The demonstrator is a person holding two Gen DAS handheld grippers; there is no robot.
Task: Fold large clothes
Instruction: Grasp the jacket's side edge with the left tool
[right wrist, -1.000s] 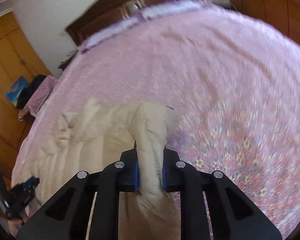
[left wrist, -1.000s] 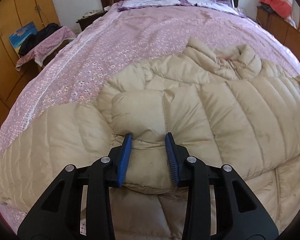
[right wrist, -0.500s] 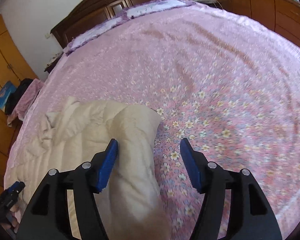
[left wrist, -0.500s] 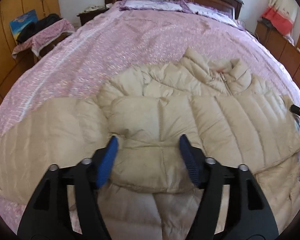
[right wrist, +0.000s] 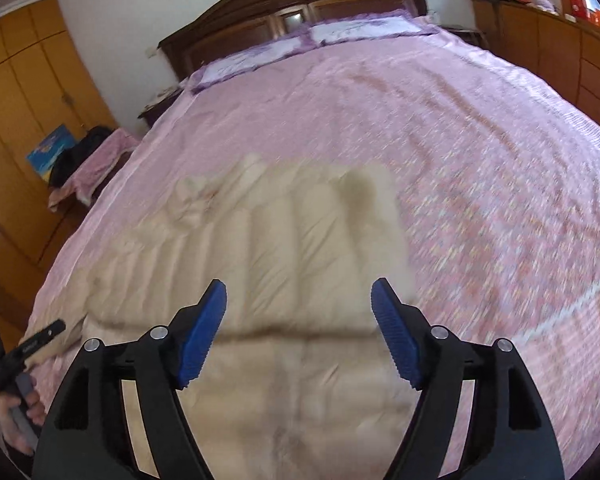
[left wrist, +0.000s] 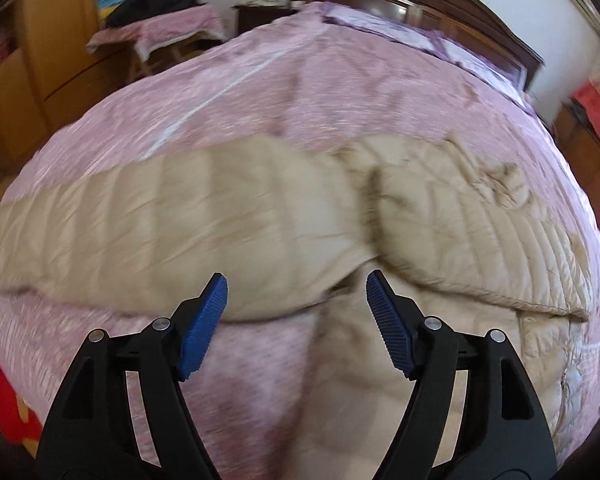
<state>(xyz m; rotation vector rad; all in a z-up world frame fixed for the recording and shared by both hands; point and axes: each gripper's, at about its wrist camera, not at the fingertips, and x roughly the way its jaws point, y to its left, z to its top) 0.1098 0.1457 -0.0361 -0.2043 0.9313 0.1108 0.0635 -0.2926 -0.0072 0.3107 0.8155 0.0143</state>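
Both claws have let go since the earlier frames: each was pinching a fold of the beige quilted down jacket [left wrist: 260, 216], and now each hangs clear above it with jaws spreading wider and nothing between the blue pads.

From the left wrist view, the left gripper [left wrist: 296, 280] hovers over the near edge of the jacket, its pads apart and touching no cloth. The jacket lies flat on the pink flowered bedspread [left wrist: 320, 92], spread wide from left to right across the near half of the bed. One sleeve stretches out to the left, its long axis running left to right; the body lies to the right with a folded panel over it, and the crumpled collar points toward the far dark wooden headboard [left wrist: 412, 4]. This view alone shows the outstretched sleeve and, far left, a cloth-covered small table [left wrist: 160, 32].

From the right wrist view, the right gripper [right wrist: 299, 288] hangs above the folded panel of the jacket [right wrist: 284, 232], pads wide and bare of cloth. Here the panel runs from the claw away toward the far left, where the collar lies. Bare bedspread [right wrist: 460, 140] fills the right. Only this view shows the left gripper [right wrist: 24, 352] from outside, at the near left edge, held in a hand [right wrist: 20, 412], and both purple-trimmed pillows [right wrist: 320, 40] against the headboard [right wrist: 292, 4].
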